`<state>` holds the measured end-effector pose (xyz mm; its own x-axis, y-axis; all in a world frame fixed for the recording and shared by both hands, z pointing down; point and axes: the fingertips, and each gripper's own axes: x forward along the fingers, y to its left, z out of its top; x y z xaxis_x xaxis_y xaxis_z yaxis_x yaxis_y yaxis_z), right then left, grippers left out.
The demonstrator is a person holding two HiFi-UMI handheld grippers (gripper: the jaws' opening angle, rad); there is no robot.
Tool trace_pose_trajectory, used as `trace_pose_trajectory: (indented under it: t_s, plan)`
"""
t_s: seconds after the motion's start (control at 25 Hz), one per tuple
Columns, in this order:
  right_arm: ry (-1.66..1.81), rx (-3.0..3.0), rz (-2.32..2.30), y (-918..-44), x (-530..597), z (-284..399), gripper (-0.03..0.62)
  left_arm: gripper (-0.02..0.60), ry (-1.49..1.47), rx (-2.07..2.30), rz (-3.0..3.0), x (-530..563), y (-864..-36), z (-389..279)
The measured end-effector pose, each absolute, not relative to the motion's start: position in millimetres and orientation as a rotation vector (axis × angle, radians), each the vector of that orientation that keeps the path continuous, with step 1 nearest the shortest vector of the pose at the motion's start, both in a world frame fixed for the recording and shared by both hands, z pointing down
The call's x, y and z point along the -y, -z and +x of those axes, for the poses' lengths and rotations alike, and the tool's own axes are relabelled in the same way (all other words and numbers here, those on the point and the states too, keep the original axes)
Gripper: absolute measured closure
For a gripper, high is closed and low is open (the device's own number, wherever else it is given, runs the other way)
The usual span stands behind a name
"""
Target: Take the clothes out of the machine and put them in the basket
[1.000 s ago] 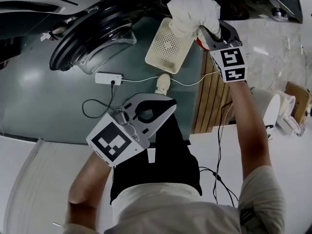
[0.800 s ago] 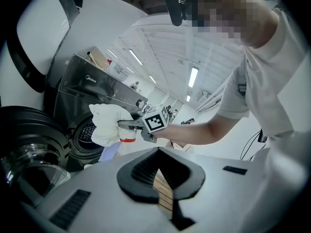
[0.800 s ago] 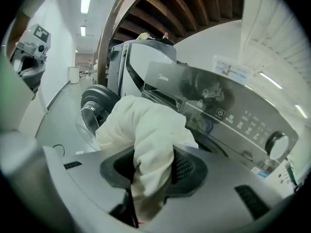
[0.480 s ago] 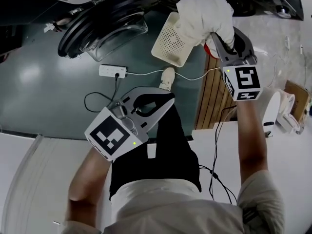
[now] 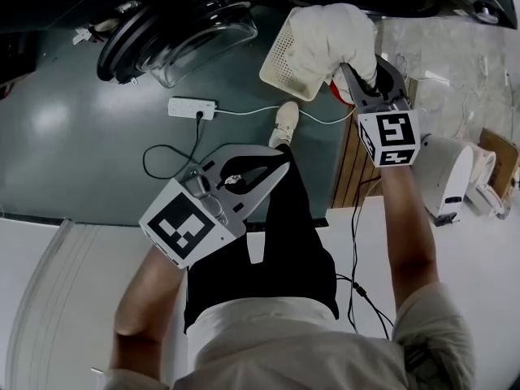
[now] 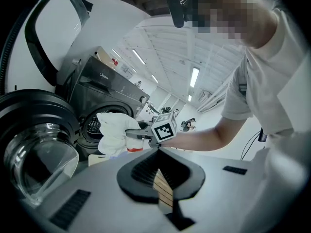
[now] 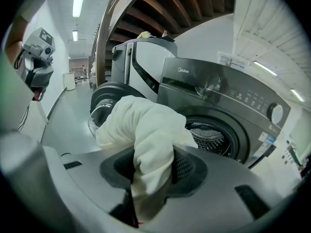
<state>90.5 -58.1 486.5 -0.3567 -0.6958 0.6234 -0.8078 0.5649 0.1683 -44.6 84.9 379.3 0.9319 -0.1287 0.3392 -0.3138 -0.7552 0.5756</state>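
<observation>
My right gripper (image 5: 348,65) is shut on a bunched white cloth (image 5: 329,32), which hangs over the right part of the cream perforated basket (image 5: 282,62) on the floor. In the right gripper view the cloth (image 7: 146,130) fills the jaws of that gripper (image 7: 153,171), in front of the washing machine's open drum (image 7: 210,135). My left gripper (image 5: 280,163) hovers lower left, above the person's leg. Its jaws are shut with nothing in them, and it (image 6: 156,149) points at the cloth (image 6: 114,132). The machine's door (image 5: 175,27) stands swung open at the left.
A white power strip (image 5: 192,106) with cables lies on the green floor between door and basket. Wooden planks (image 5: 352,165) run beside the person's shoe (image 5: 284,123). A white appliance (image 5: 452,175) stands at the right, and a second machine (image 7: 138,64) behind the door.
The right gripper has carried the white cloth a little farther over the basket. The left gripper has drifted along below it, still shut.
</observation>
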Motion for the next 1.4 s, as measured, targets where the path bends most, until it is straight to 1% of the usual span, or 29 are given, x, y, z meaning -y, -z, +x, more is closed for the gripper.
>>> trace_pose_trajectory:
  t_s: [0.28, 0.64, 1.04, 1.4]
  plan:
    - [-0.338, 2.084, 1.23, -553.9, 41.7, 100.0, 0.451, 0.584, -0.417, 0.277, 2.413, -97.6, -399.1, -42.2]
    - [-0.528, 1.992, 1.25, -659.5, 35.8, 119.3, 0.451, 0.584, -0.425, 0.196, 2.419, -93.9, -418.1, 0.4]
    - [-0.712, 1.965, 1.284, -732.6, 55.8, 145.4, 0.451, 0.584, -0.463, 0.102, 2.42, -79.8, -443.9, 60.4]
    - [-0.883, 1.904, 1.238, -827.9, 59.6, 157.8, 0.447, 0.584, -0.514, 0.088, 2.419, -58.5, -488.8, 87.1]
